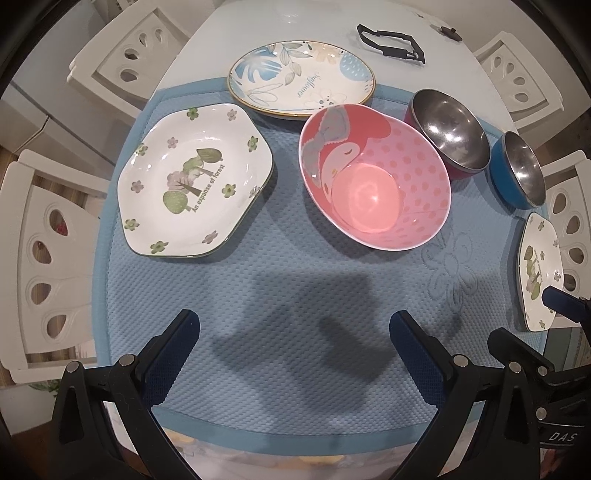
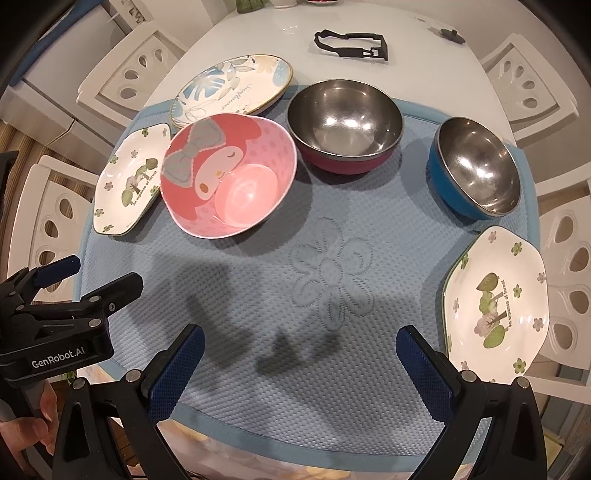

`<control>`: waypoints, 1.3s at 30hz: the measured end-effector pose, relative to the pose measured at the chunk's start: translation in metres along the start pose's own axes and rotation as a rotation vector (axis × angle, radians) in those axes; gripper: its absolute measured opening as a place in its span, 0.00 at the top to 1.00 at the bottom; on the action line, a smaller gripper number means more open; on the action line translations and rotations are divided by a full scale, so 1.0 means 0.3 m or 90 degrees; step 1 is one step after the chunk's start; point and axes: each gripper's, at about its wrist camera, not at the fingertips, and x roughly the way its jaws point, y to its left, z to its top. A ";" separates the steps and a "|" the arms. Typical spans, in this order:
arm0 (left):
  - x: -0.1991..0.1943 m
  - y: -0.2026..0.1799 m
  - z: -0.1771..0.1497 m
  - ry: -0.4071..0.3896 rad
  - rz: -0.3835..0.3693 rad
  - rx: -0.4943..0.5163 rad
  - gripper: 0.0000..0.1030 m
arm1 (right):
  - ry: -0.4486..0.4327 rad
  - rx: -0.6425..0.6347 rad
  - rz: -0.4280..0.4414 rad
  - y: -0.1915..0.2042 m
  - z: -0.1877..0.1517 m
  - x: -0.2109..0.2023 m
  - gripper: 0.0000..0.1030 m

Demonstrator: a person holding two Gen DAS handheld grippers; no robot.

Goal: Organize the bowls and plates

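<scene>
in the left wrist view, the left claw [image 1: 295,332] hung spread wide above the near part of the blue mat [image 1: 288,295], nothing between its fingers. on the mat ahead lay a hexagonal tree plate [image 1: 195,184] to the left and the pink bowl [image 1: 376,181] to the right, apart from each other. the oval leaf plate [image 1: 301,79] sat behind them, half on the mat and half on the white desk [image 1: 295,26]. right of the pink bowl stood the red steel bowl [image 1: 448,133], then the blue steel bowl [image 1: 517,171]. a second hexagonal plate [image 1: 541,269] showed at the right edge, with the tip of the other claw just over it.

in the right wrist view, the right claw [image 2: 299,350] was likewise wide apart and empty over the mat's near edge. the second hexagonal plate lay just right of its right finger. the blue steel bowl stood beyond that plate, the red steel bowl further left, the pink bowl beside it. the left claw showed at the left edge, a hand [image 2: 26,428] gripping its handle.
</scene>
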 end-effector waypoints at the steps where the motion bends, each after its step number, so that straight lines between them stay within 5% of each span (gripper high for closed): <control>1: -0.004 0.005 0.003 0.000 -0.002 -0.001 0.01 | 0.000 -0.002 0.001 0.006 0.003 -0.003 0.00; 11: -0.093 0.108 0.160 -0.026 0.008 -0.011 0.01 | -0.069 -0.080 0.010 0.107 0.168 -0.156 0.00; 19: -0.102 0.268 0.486 -0.071 -0.024 -0.044 0.01 | -0.133 -0.109 0.021 0.146 0.546 -0.241 0.00; 24: 0.051 0.318 0.687 -0.043 0.018 -0.047 0.01 | -0.084 -0.098 0.039 0.139 0.794 -0.072 0.00; 29: 0.239 0.351 0.798 0.000 -0.024 -0.074 0.05 | -0.017 -0.052 0.076 0.119 0.960 0.204 0.00; 39: 0.455 0.336 0.859 0.049 -0.071 -0.076 0.23 | 0.091 0.006 0.067 0.095 1.025 0.535 0.00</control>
